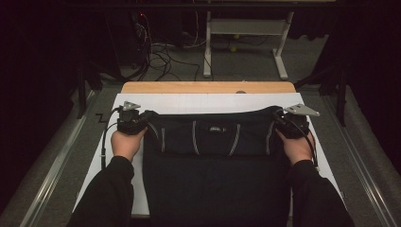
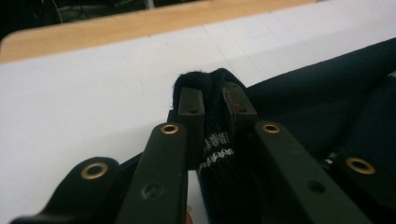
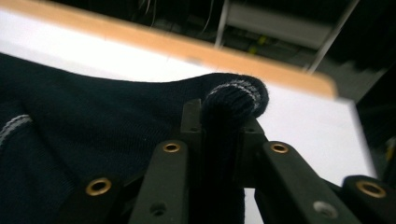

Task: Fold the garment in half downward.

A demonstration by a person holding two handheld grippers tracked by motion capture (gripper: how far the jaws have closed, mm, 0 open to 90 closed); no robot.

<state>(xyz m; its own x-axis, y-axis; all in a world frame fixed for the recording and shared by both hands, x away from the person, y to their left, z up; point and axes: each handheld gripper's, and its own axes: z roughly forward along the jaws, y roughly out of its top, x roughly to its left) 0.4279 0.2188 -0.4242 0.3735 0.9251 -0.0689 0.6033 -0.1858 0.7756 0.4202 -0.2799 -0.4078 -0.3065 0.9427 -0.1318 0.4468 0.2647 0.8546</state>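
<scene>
With left tongs and right tongs clamped on the dark garment's corners, I'm mid-fold; next, lay the edge down evenly.

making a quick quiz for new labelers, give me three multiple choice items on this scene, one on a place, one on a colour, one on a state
1. Where does the dark garment lie?
A. on the white sheet covering the table
B. on the grey floor
C. on the far metal frame

2. What colour are the thin stripes on the garment?
A. red
B. pale grey-white
C. yellow

3. How do the two grippers stand to the garment?
A. both open above it
B. one holds it, the other rests beside it
C. each is clamped on a corner of it

Answers:
1. A, the high view shows the garment spread on the white sheet, which lies over the wooden table.
2. B, pale stripes show across the folded top part in the high view.
3. C, the left gripper and the right gripper each have bunched fabric pinched between their jaws.
</scene>
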